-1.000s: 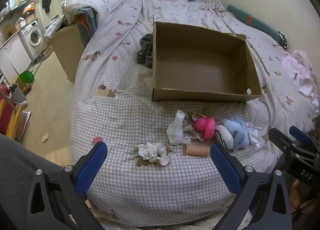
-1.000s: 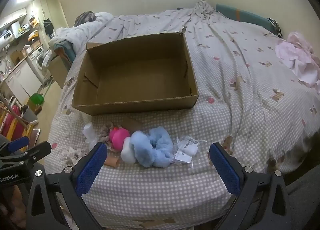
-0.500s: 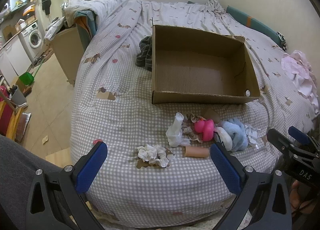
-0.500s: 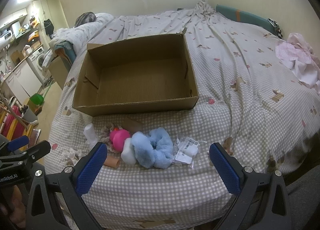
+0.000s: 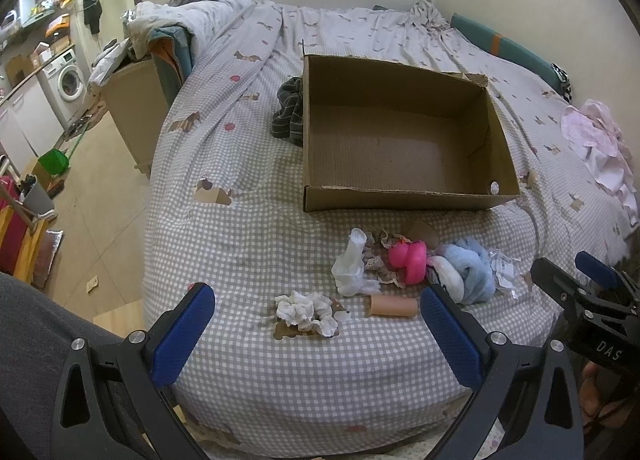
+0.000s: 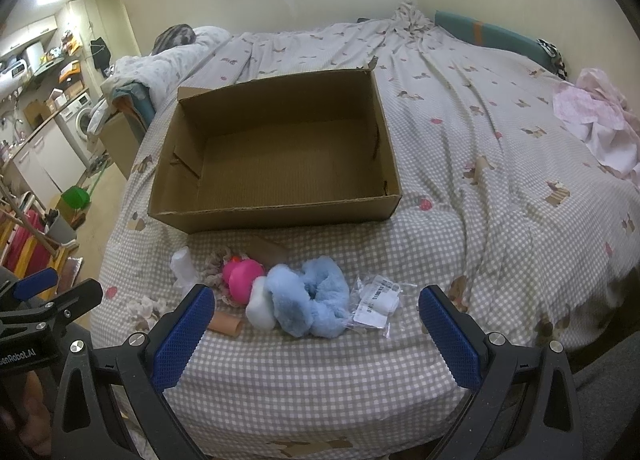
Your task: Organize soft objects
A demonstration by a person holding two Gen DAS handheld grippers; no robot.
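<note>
Bed (image 5: 248, 228) checkered, front edge just below both grippers. Cardboard box (image 6: 280, 164) beyond soft pile, bare inside. Blue fluffy scrunchie (image 6: 316, 300) between right gripper (image 6: 316, 336) fingers' line, unheld; jaws wide. White crumpled cloth (image 5: 306, 312) ahead of left gripper (image 5: 316, 334), spread wide, holding nothing.

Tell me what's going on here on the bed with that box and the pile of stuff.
A person holds two grippers over the bed. Both the left gripper and the right gripper are open and hold nothing. The cardboard box is empty. The soft things, among them a fluffy blue scrunchie and a pink toy, lie in front of it.
</note>
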